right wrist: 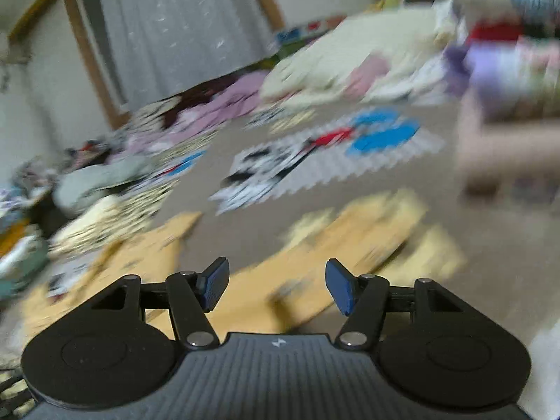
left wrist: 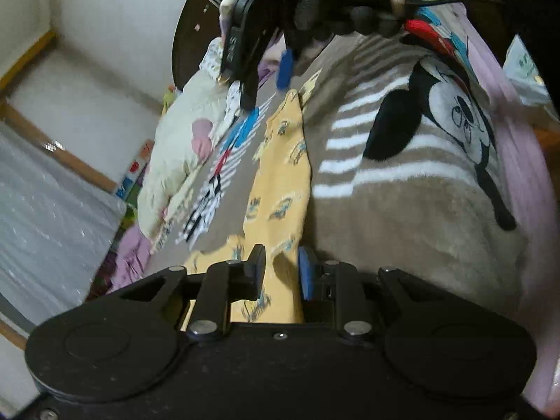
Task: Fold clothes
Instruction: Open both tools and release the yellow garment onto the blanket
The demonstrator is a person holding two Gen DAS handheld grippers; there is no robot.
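The work surface is a bed covered by a beige fleece blanket [left wrist: 402, 210] printed with white stripes and a cartoon mouse, set in a room with pale walls and a curtained window [right wrist: 168, 24] at the upper left of the right wrist view. One yellow printed garment [left wrist: 280, 175] lies on the blanket as a long narrow strip, running from the bottom centre of the left wrist view up toward the top centre. The left gripper [left wrist: 280, 269] stands with its fingers apart, and the near end of the garment passes between them; no pad is pressed on the cloth. The right gripper [right wrist: 276, 287] also shows parted fingers with nothing between the pads; it appears at the top centre of the left wrist view, at the far end of the strip. The right wrist view is heavily motion-blurred, so fine detail there cannot be confirmed. Judged by its drape and wrinkling, the garment is light, thin, soft and non-fragile; it will sag and bunch, so take hold at a hem or corner with a full pad pinch on each end and keep it taut. Count: one yellow garment, two grippers, one blanket. A heap of other clothes [left wrist: 182, 147] lies at the centre left; its items are too jumbled to count.
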